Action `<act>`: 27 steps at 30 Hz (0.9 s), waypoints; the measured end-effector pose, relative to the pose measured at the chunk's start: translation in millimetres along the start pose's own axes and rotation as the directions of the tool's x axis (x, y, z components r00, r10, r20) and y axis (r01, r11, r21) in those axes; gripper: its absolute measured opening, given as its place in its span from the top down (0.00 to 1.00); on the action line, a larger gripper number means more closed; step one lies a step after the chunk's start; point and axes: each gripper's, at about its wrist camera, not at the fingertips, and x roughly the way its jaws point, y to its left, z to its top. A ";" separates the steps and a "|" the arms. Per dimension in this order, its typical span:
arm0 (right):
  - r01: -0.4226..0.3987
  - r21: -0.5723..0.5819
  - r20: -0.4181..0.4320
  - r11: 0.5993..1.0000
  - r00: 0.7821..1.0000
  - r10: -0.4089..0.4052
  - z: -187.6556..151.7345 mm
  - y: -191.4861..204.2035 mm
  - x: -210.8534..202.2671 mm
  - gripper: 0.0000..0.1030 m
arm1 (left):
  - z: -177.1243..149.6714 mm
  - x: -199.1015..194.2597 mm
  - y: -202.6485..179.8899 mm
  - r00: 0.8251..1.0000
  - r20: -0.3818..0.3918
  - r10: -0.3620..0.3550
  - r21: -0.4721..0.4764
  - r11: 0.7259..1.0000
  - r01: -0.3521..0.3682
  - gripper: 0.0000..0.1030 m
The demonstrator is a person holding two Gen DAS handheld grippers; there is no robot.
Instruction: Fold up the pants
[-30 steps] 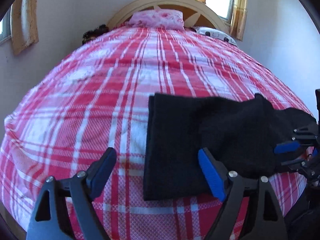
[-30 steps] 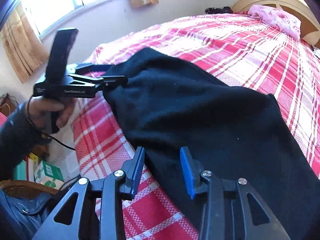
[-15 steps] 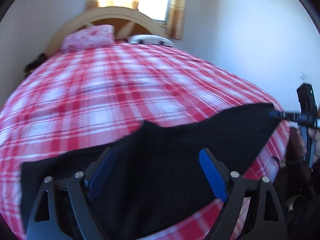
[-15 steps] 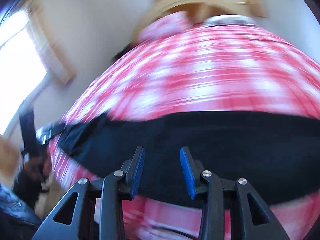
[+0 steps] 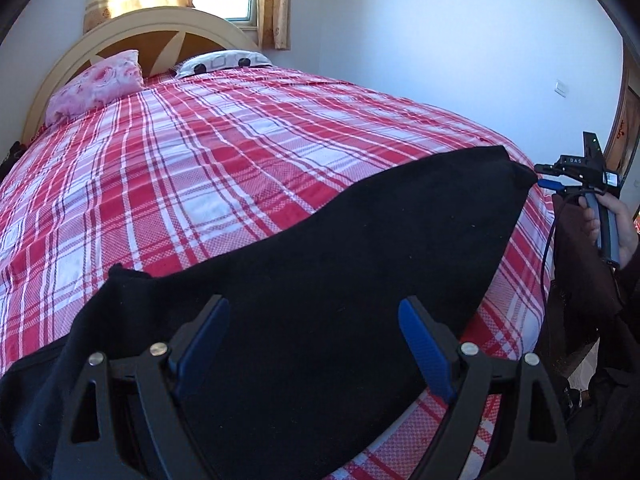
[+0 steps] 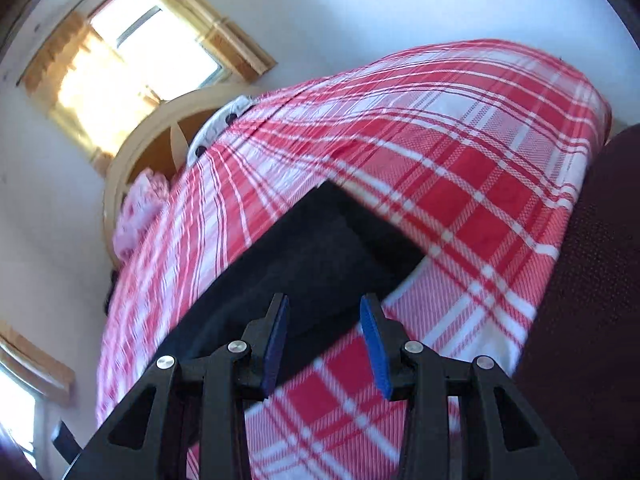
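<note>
You have one pair of black pants (image 5: 328, 264) on the bed (image 5: 208, 168), two tools, and two pillows at the headboard (image 5: 132, 28): a pink floral pillow (image 5: 96, 84) on the left and a white patterned pillow (image 5: 224, 62) to its right. There are two windows in the right wrist view, one above the headboard and one low at the left edge.

The pants lie along the near edge of the bed, on the red and white plaid cover. Their long axis runs left to right in the left wrist view, from the bunched fabric under your left tool (image 5: 312, 344) out to a corner at the far right.

Your left tool sits low over the near part of the pants with its blue fingers (image 5: 424, 352) spread wide and nothing between them. Your right tool (image 5: 554, 185) is at that far-right corner of the pants, gripped in your right hand (image 5: 612, 228); from there you cannot tell whether it pinches the cloth. In the right wrist view, which is tilted steeply and partly blurred, its fingers (image 6: 374, 344) stand narrowly apart with a gap between them, and the pants' edge (image 6: 320, 256) lies just beyond the tips.
</note>
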 end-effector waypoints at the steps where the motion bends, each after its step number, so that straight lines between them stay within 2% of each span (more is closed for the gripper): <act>1: 0.010 0.011 -0.002 1.000 1.000 -0.010 1.9 -3.5 4.1 0.62 | -0.4 -0.4 1.2 1.000 -0.003 0.003 -0.004 1.000 -0.003 0.14; 4: -0.048 0.047 -0.007 0.998 0.999 0.049 7.1 -10.2 13.7 0.62 | -1.7 1.0 1.4 1.000 -0.008 0.002 -0.009 1.000 -0.002 0.14; 5: -0.048 0.046 -0.006 0.998 0.999 0.048 7.2 -10.7 15.7 0.72 | -2.5 1.3 1.1 1.000 -0.011 0.000 -0.010 1.000 0.000 0.14; 6: -0.049 0.047 -0.007 0.998 0.999 0.050 8.2 -11.3 17.8 0.96 | -2.8 2.3 0.4 1.000 -0.014 -0.003 -0.010 1.000 0.002 0.14; 7: -0.058 0.042 -0.010 0.997 0.998 0.059 8.7 -11.6 19.4 0.98 | -2.8 2.9 -0.1 1.000 -0.016 -0.006 -0.008 1.000 0.006 0.14; 11: -0.076 -0.012 0.033 0.997 0.997 0.077 14.6 -1.1 10.0 0.98 | -3.4 1.4 -5.1 1.000 -0.018 -0.021 0.011 1.000 0.021 0.14; 15: -0.058 -0.084 0.104 0.995 0.992 0.066 25.1 10.6 -11.2 0.98 | -6.0 -0.2 -9.6 0.999 -0.022 -0.044 0.029 0.999 0.044 0.14; 19: 0.004 -0.044 0.068 0.999 0.998 -0.001 26.9 -8.7 2.3 0.98 | -12.2 8.6 -11.0 0.997 -0.064 -0.049 0.028 0.998 0.051 0.14; 21: 0.077 -0.018 0.063 0.997 0.995 -0.076 23.7 -23.5 9.5 1.00 | -14.4 5.6 -10.6 0.996 -0.062 -0.061 0.022 0.998 0.062 0.14; 24: 0.092 0.035 0.053 0.995 0.994 -0.094 20.2 -44.7 6.7 1.00 | -16.0 2.2 -10.1 0.996 -0.055 -0.063 0.031 0.997 0.065 0.14; 27: 0.068 -0.027 0.066 0.997 0.996 -0.066 22.3 -36.2 0.7 0.99 | -13.7 4.4 -9.0 0.997 -0.056 -0.062 0.033 0.997 0.064 0.14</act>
